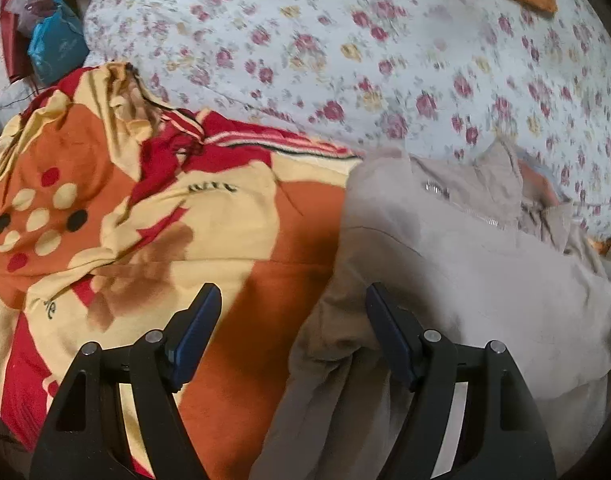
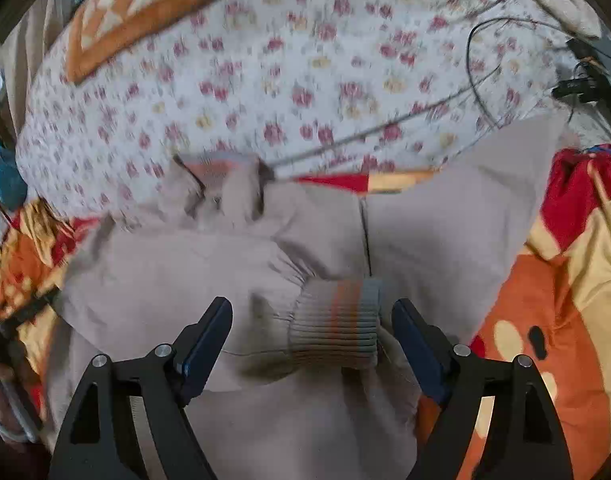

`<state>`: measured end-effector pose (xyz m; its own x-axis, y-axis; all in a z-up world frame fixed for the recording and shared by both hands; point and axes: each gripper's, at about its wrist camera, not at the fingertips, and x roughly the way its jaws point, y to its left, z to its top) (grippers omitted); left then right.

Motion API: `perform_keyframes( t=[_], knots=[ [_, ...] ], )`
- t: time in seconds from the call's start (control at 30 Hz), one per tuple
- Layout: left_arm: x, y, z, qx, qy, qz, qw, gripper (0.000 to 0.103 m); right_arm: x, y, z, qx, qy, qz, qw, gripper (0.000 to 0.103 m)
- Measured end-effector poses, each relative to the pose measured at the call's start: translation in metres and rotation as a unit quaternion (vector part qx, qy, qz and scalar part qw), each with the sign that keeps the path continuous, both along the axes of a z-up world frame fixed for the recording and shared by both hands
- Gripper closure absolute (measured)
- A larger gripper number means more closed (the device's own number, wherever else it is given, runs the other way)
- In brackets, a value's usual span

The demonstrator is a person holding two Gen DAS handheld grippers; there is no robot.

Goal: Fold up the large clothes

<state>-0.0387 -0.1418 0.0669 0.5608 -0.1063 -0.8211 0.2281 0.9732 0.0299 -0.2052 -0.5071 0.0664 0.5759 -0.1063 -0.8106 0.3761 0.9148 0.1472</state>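
A bed fills both views, with a floral quilt (image 2: pixel 265 80) at the back and an orange, red and cream patterned blanket (image 1: pixel 145 208) in front of it. On that blanket lies the beige jacket (image 2: pixel 185 264), partly folded, its striped ribbed cuff (image 2: pixel 335 320) laid across the body. The right gripper (image 2: pixel 311 316) hangs over the cuff, jaws wide, holding nothing. The left gripper (image 1: pixel 293 304) hovers at the jacket's edge beside the blanket, also spread and empty. The loosely laid sleeve may slide off if the soft bedding shifts. A black cable (image 2: pixel 481 64) lies on the quilt beyond the jacket's collar and could snag a gripper.
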Motion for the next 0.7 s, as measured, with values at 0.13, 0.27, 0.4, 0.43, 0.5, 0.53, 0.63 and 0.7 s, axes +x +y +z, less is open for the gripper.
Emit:
perform_keyframes(
  t=[0.13,0.27,0.4,0.43,0.5,0.53,0.63,0.7],
  knots=[
    [0.002,-0.009,-0.016,0.036,0.014,-0.005,0.9992,0.029,0.017,0.007,-0.012,-0.039,0.005,0.018,0.999,0.062],
    [0.001,-0.011,-0.019,0.044,0.015,-0.006,0.9989,0.026,0.018,0.013,0.001,-0.09,-0.012,0.018,0.996,0.081],
    [0.003,-0.009,-0.02,0.041,0.019,-0.004,0.999,0.026,0.02,0.008,-0.013,-0.088,0.015,0.006,0.996,0.064],
    [0.003,-0.008,-0.019,0.037,0.02,-0.002,0.9991,0.026,0.016,0.004,-0.008,-0.075,0.008,-0.005,0.997,0.059],
    [0.002,-0.005,-0.016,0.029,0.019,0.002,0.9994,0.026,0.005,-0.003,0.008,-0.05,-0.026,-0.02,0.998,0.059],
    [0.001,-0.005,-0.015,0.028,0.017,0.003,0.9995,0.026,-0.001,-0.004,0.016,-0.047,-0.042,-0.026,0.998,0.059],
    [-0.002,-0.005,-0.009,0.022,0.005,0.002,0.9997,0.026,-0.011,0.001,0.027,-0.03,-0.07,-0.006,0.997,0.057],
    [-0.005,-0.006,-0.004,0.019,-0.006,-0.001,0.9998,0.026,-0.007,0.007,0.021,-0.009,-0.063,0.02,0.998,0.058]
  ],
)
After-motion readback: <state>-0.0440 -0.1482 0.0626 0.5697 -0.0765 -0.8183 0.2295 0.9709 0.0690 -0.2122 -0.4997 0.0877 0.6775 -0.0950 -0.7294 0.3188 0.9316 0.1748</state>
